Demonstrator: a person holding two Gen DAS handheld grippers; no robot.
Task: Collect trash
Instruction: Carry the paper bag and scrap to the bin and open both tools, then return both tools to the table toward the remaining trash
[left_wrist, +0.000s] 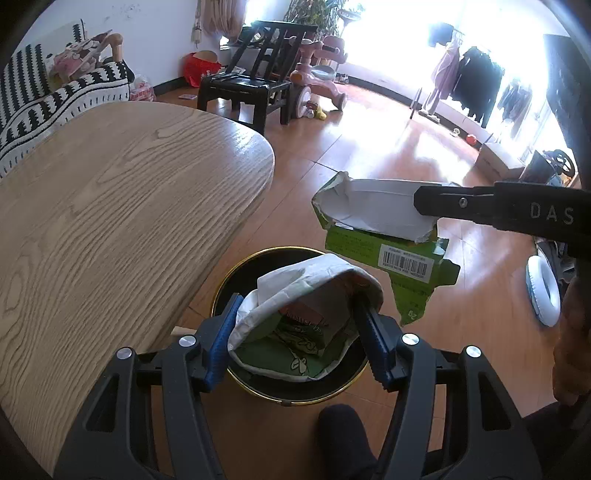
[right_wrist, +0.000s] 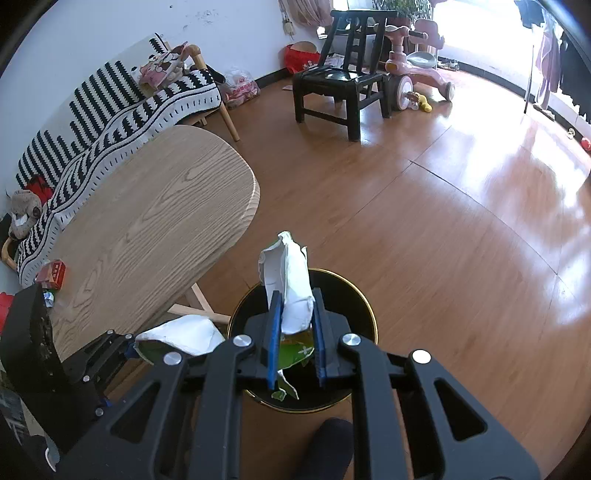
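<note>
Both our grippers clamp torn carton scraps above the black bin (left_wrist: 229, 280): left gripper (left_wrist: 295, 332) bows a curled piece (left_wrist: 295, 302), right gripper (right_wrist: 297, 336) pinches a flattened one (right_wrist: 291, 288), so letting go drops them inside

- The left wrist view looks steeply down along its fingers, close above a black, gold-rimmed round bin (left_wrist: 221, 291).
- The right wrist view faces the same way from just beside it.
- Both share the bin (right_wrist: 354, 291), the light oval wooden table (left_wrist: 122, 221) (right_wrist: 155, 221) and the black wooden chair (left_wrist: 255, 88) (right_wrist: 340, 81).
</note>
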